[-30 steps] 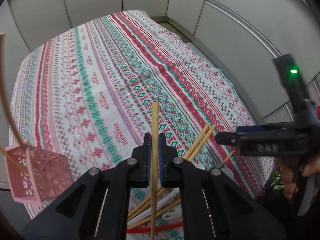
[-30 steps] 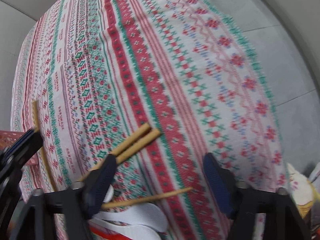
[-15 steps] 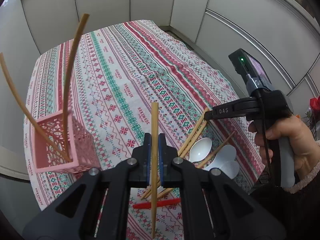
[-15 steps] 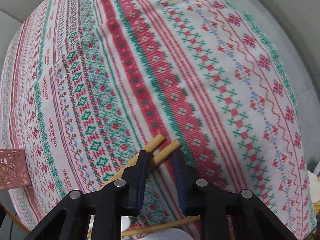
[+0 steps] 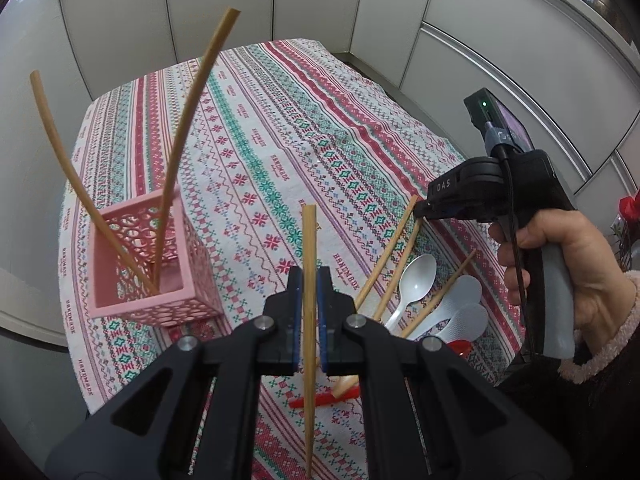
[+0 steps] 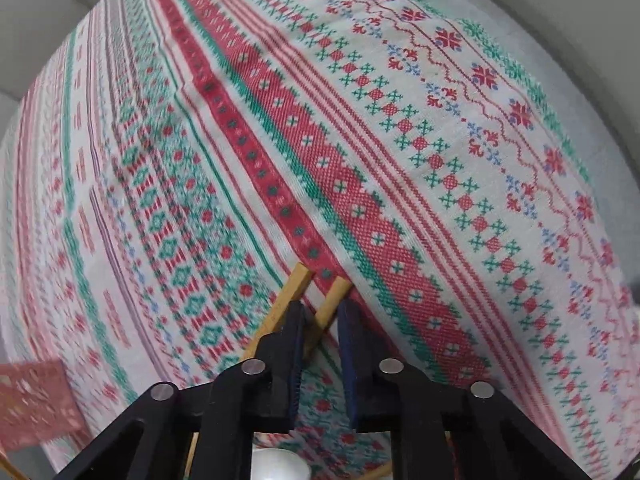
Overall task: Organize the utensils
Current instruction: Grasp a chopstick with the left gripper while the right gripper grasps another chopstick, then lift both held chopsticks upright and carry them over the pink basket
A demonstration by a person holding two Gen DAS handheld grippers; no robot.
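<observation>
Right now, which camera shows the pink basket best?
The left wrist view: the pink basket is whole, standing on the tablecloth with two chopsticks leaning inside. The right wrist view catches only a blurred corner at its lower left edge.

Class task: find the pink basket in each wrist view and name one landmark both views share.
Left wrist: pink basket sits left of centre on the tablecloth, two chopsticks standing in it.
Right wrist: only a blurred corner of it shows at the lower left edge.
Shared landmark: the pair of chopsticks at the right gripper.
</observation>
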